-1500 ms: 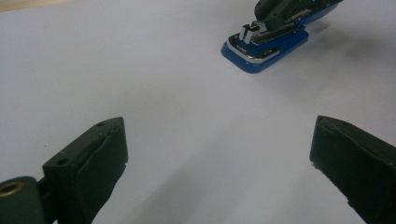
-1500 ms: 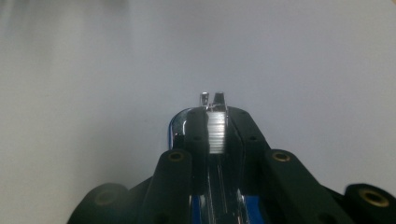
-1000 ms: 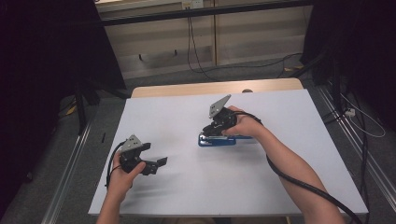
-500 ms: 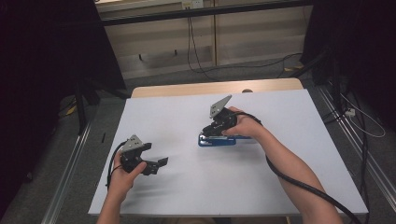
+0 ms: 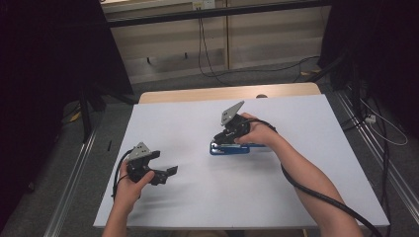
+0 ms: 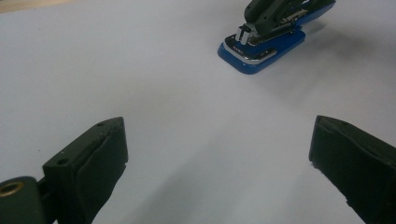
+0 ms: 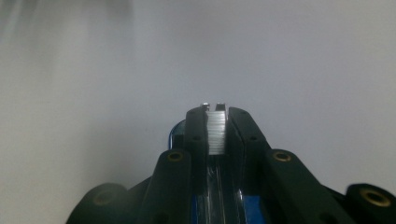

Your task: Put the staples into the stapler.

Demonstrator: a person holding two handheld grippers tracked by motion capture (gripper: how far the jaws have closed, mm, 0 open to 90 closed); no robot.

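A table (image 5: 316,197) with a plain white top stands in the middle of the room, and a strip of pale wood (image 5: 197,94) shows along its far edge. The floor (image 5: 163,81) around it is grey and looks carpeted. Behind the table runs a low beige wall (image 5: 257,34) of flat panels, crossed near the top by a dark horizontal bar (image 5: 163,17). Black cables (image 5: 202,44) hang down this wall and trail across the floor toward the right. Dark masses, too dim to make out, close in at both upper corners. Metal rails (image 5: 74,192) run along the floor on the left, and more lie on the right (image 5: 390,192). The light is dim and even.
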